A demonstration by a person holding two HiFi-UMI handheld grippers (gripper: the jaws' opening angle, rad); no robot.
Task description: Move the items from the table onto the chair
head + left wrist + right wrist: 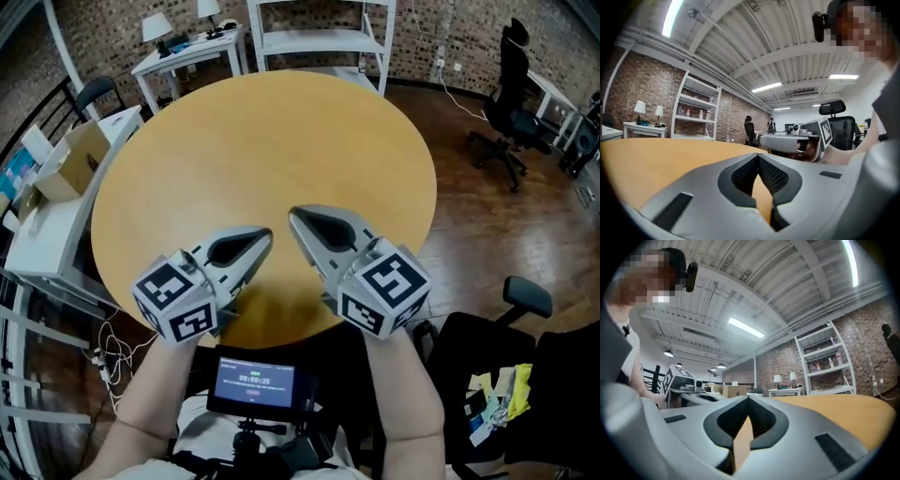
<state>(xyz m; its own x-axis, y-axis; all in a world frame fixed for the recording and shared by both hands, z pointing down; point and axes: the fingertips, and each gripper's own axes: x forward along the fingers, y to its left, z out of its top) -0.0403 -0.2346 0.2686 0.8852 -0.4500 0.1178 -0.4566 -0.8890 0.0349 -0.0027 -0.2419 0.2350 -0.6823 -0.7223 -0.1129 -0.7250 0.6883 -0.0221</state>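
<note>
Off the left edge of the round, honey-coloured wooden table (pixel 262 141), an open brown cardboard box (pixel 70 161) sits on a white desk and has nothing to do with the job.

Over the table's near edge, the left gripper (pixel 265 234), grey with a black-and-white marker cube at its back, hangs low and almost level, aimed in towards the table's middle. Its jaws are drawn together until the tips meet. Only the tabletop shows through the slot behind them, so it carries nothing.

The tabletop itself is bare from rim to rim; I can see nothing on it left to lift.

Just to the right, also above the table's near edge, the matching right gripper (pixel 293 216) angles in towards its partner, the two noses close but apart. Its jaws are pinched fully closed and it, too, is empty. With both tools closed and unloaded side by side, this looks to me like a resting or finishing pose, not a reach.

Past the table's right-hand near edge stands the black fabric chair (pixel 469 342), and on its seat lies a small heap of yellow, white and blue packets (pixel 497 396). Those appear to be the task's items, already on the chair, so I judge the move essentially complete.
</note>
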